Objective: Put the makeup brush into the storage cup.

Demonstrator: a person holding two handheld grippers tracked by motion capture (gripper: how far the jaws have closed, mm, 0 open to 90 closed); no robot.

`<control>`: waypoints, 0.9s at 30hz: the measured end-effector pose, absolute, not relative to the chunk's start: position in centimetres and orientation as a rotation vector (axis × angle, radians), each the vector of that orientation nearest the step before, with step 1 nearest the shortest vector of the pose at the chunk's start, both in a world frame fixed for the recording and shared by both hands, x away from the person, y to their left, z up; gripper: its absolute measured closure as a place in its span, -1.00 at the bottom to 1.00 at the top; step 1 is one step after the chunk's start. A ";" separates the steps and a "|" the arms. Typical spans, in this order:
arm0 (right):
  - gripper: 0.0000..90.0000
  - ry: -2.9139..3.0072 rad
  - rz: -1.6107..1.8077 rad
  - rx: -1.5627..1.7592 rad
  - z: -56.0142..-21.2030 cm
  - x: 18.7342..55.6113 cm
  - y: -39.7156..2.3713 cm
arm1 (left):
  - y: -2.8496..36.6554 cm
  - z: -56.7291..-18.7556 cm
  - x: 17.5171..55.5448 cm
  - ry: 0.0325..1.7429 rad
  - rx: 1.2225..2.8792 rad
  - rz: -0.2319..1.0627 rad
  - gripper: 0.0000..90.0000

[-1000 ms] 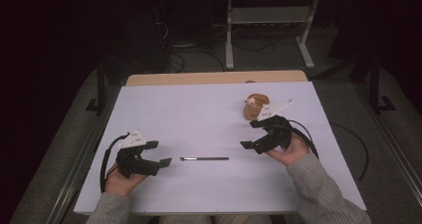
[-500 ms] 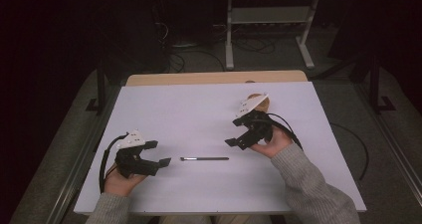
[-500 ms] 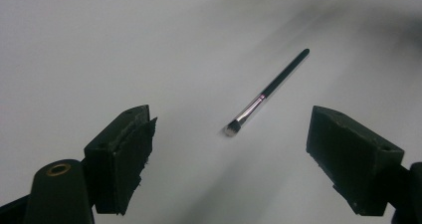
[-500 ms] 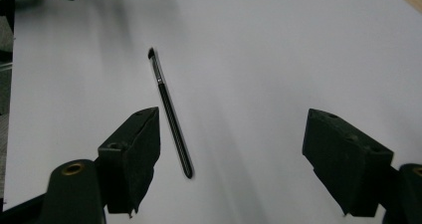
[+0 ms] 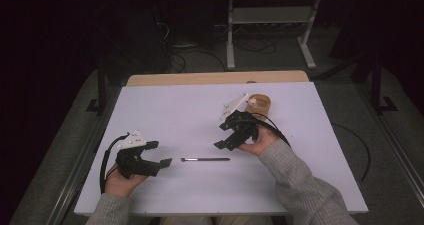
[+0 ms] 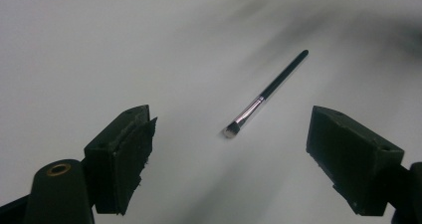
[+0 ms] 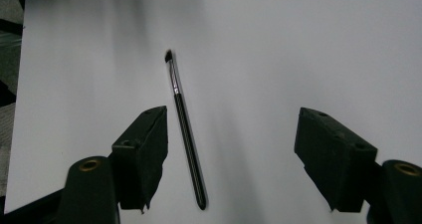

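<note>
A slim black makeup brush (image 5: 205, 159) with a silver ferrule lies flat on the white table (image 5: 165, 110), between my two grippers. My left gripper (image 5: 167, 162) rests at the front left, open and empty, its jaws pointing at the brush's bristle end (image 6: 232, 131). My right gripper (image 5: 221, 137) hovers just behind the brush's handle end, tilted down. Its jaws have just been closing a little but still stand wide. In the right gripper view the brush (image 7: 186, 129) lies on the table close to the left jaw, untouched by either pad.
A round wooden cup (image 5: 260, 105) stands behind the right hand. A tan wooden strip (image 5: 215, 78) runs along the table's far edge. Cables trail from both grippers, and a metal stand (image 5: 270, 30) sits on the dark floor beyond.
The right hand has moved left and nearer, from beside the wooden cup to just behind the brush handle. The left hand and the brush have stayed put.
</note>
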State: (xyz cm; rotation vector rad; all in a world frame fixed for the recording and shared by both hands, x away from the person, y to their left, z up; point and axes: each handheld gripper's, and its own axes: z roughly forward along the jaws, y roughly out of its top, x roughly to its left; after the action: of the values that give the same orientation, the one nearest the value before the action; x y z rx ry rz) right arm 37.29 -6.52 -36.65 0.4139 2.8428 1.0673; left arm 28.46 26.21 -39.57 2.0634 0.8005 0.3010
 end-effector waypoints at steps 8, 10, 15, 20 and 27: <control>-0.34 2.873 1.040 0.378 -36.9 37.6 -4.9 | 26.2 -39.5 28.4 0.802 2.056 0.295 -0.61; -0.33 2.878 1.033 0.378 -36.9 37.6 -4.7 | 26.1 -39.4 28.4 0.802 2.052 0.292 -0.61; -0.26 2.917 0.996 0.340 -37.5 37.8 -3.5 | 26.2 -39.4 28.4 0.802 2.052 0.292 -0.61; -0.16 2.952 0.971 0.290 -37.8 37.7 -2.8 | 26.2 -39.4 28.4 0.804 2.052 0.295 -0.60; -0.11 2.995 0.935 0.272 -38.9 37.8 -1.8 | 26.3 -39.4 28.4 0.801 2.051 0.297 -0.60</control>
State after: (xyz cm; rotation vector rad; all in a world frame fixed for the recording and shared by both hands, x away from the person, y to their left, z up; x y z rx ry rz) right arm 37.79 -1.78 -38.91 0.2718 2.9955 0.9354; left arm 28.42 26.34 -39.40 2.0514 0.8013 0.2971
